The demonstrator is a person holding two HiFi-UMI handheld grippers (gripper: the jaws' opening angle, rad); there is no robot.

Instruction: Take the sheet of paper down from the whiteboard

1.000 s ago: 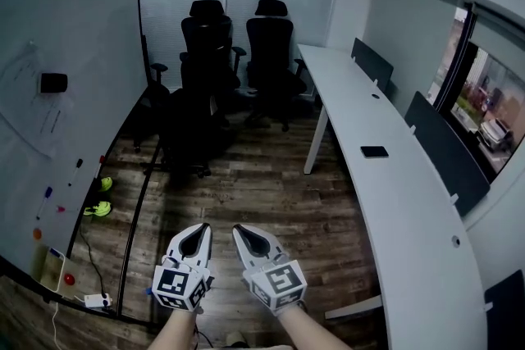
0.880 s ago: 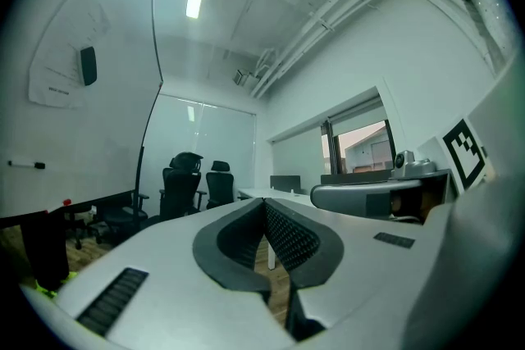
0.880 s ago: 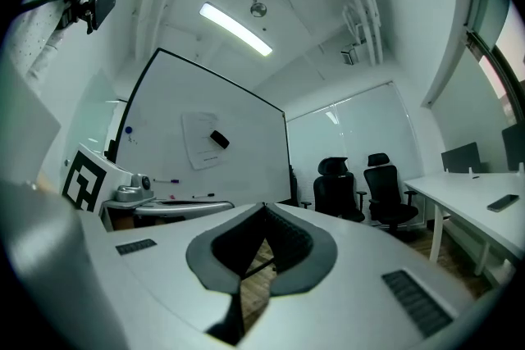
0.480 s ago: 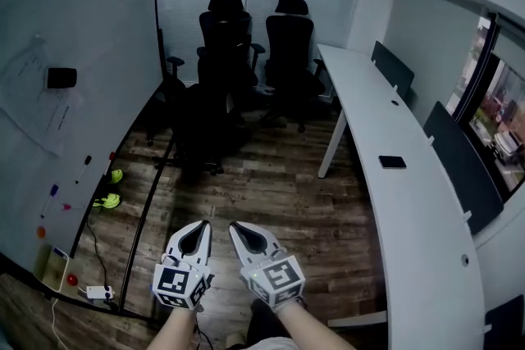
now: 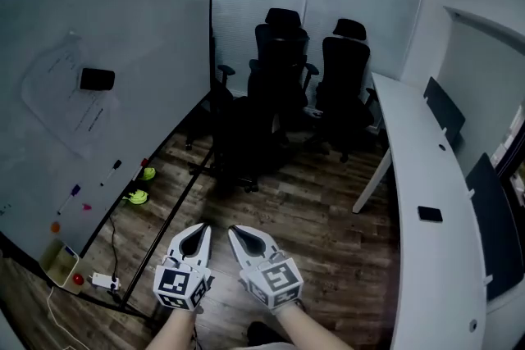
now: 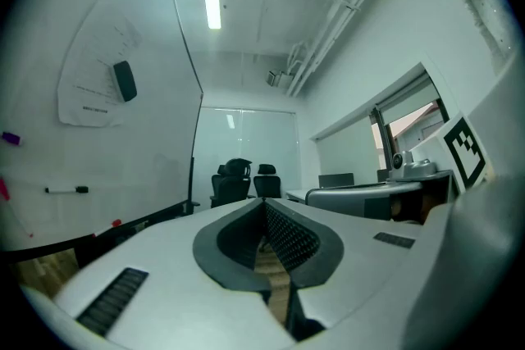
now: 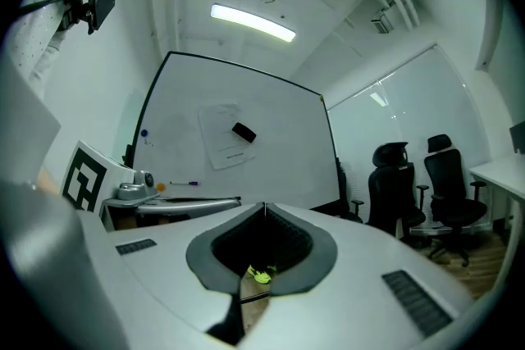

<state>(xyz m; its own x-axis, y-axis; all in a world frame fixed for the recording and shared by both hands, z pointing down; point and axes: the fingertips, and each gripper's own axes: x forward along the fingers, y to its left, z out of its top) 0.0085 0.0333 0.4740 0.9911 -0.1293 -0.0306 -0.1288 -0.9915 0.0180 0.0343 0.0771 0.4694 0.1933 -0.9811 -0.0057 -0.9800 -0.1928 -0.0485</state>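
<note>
White paper sheet [image 5: 66, 98] hangs under a black block [image 5: 97, 79] on the whiteboard [image 5: 139, 4], upper left; left tongs [image 5: 201, 229] and right tongs [image 5: 235, 231] are closed, empty.

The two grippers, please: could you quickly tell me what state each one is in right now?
Left white two-jaw gripper: closed, holding nothing.
Right white two-jaw gripper: closed, holding nothing.
</note>
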